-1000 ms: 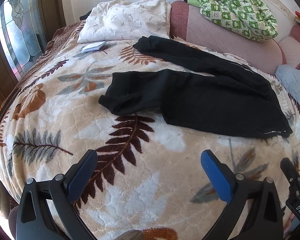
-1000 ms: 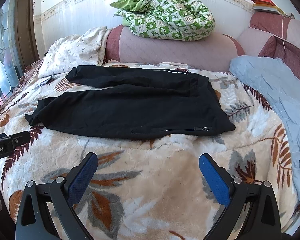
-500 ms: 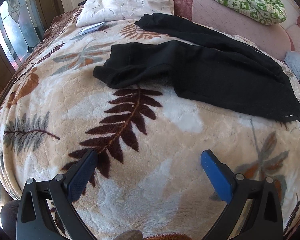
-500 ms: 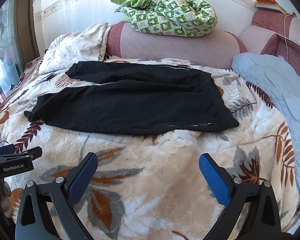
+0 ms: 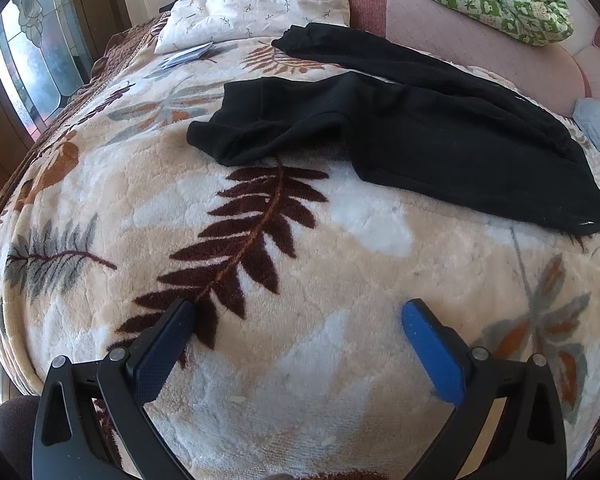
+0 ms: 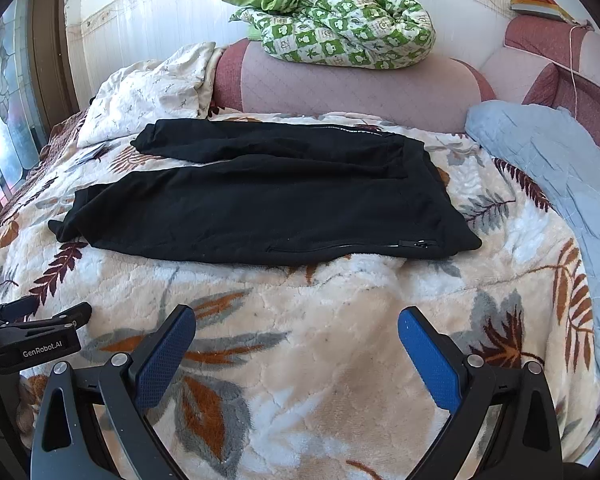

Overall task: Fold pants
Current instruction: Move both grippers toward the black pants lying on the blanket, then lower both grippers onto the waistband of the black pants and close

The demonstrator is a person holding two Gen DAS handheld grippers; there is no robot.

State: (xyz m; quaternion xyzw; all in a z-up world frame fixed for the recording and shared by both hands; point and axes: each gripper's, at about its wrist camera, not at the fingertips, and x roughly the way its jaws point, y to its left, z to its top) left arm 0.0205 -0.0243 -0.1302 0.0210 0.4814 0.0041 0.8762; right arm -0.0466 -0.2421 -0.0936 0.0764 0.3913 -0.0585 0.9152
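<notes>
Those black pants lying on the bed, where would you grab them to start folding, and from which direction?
Probably the near leg's cuff of the black pants, approached from the near bed edge by the open left gripper. That hem is bunched and lifted off the blanket, giving the fingers an edge to pinch. The open right gripper could take the waistband corner by the zipper, which also lies nearest it.
</notes>
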